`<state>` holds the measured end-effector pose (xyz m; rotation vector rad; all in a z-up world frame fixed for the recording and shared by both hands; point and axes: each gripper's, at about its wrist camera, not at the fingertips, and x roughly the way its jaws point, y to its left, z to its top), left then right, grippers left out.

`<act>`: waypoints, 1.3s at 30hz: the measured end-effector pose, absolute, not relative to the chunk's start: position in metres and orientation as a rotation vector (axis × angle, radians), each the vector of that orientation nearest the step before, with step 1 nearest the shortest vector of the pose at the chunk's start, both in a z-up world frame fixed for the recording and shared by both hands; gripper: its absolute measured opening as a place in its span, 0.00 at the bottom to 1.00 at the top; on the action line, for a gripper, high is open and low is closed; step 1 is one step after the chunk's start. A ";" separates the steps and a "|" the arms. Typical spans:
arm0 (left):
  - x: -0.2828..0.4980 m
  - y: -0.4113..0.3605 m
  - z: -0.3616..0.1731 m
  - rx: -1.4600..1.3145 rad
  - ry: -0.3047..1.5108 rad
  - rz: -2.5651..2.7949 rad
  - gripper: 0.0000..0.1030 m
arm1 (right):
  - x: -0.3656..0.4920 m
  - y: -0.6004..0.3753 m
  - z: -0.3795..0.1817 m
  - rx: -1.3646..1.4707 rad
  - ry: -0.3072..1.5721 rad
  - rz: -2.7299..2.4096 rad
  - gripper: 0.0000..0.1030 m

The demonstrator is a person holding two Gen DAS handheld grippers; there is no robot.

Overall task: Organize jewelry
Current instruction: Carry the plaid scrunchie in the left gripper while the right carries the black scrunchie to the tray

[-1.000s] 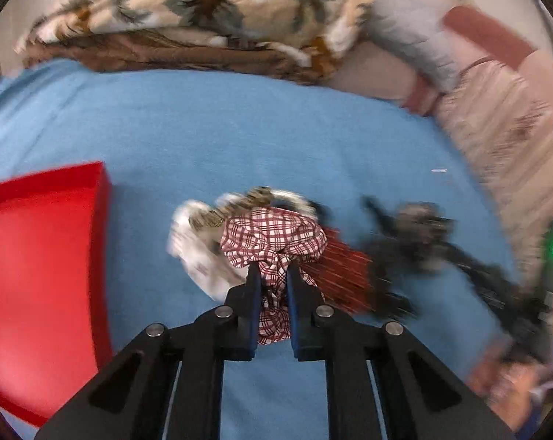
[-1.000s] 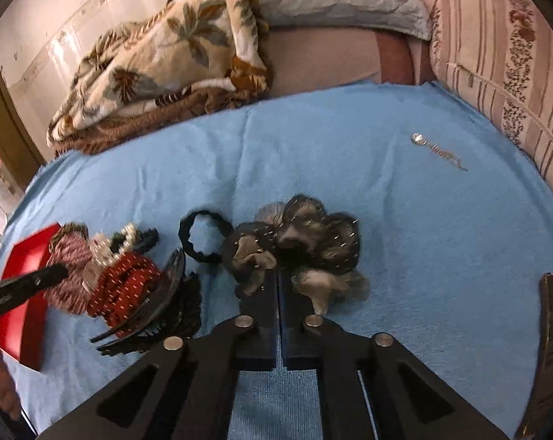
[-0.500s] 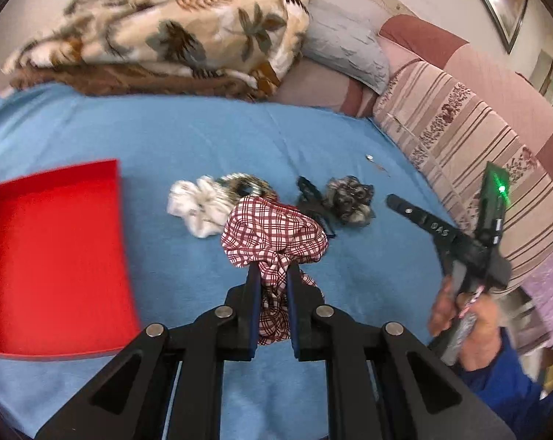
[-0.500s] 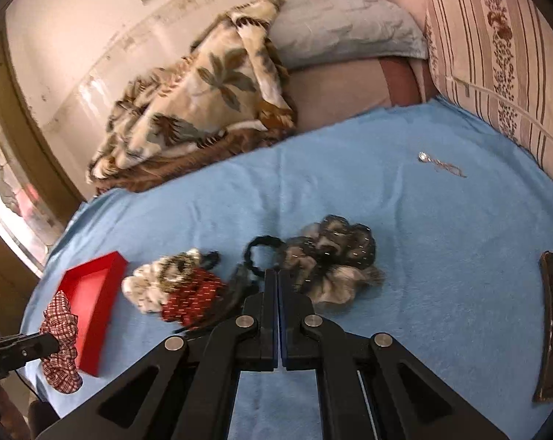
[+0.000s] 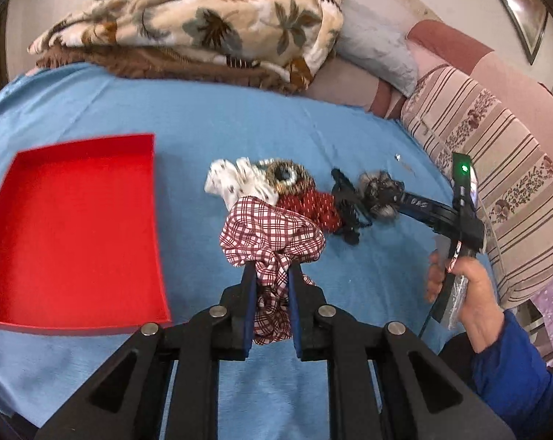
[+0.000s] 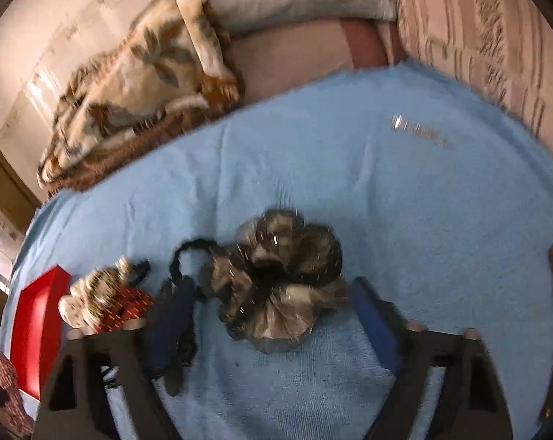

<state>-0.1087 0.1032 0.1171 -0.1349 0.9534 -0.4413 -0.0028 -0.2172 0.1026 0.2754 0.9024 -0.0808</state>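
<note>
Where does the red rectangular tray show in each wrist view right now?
Left wrist: the red rectangular tray fills the left side, lying on the blue cloth.
Right wrist: only a sliver of it shows at the lower left edge.
Shared landmark: the dark grey ruffled scrunchie, right of the tray in both.

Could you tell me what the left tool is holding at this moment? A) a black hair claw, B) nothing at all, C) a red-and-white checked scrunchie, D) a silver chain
C: in the left wrist view the left tool is clamped on the red-and-white checked scrunchie, lifted above the blue cloth.
</note>
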 end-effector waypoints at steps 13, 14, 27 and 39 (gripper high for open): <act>-0.122 0.110 0.119 -0.138 0.940 -0.409 0.14 | -0.068 -0.174 0.155 0.167 0.698 -0.005 0.02; -0.124 0.114 0.120 -0.139 0.934 -0.399 0.14 | -0.071 -0.169 0.158 0.150 0.686 -0.001 0.02; -0.106 0.215 0.132 -0.195 0.875 -0.202 0.14 | -0.102 -0.044 0.192 0.024 0.648 0.259 0.02; -0.030 0.287 0.124 -0.077 0.822 0.042 0.14 | -0.044 0.112 0.169 -0.088 0.765 0.479 0.03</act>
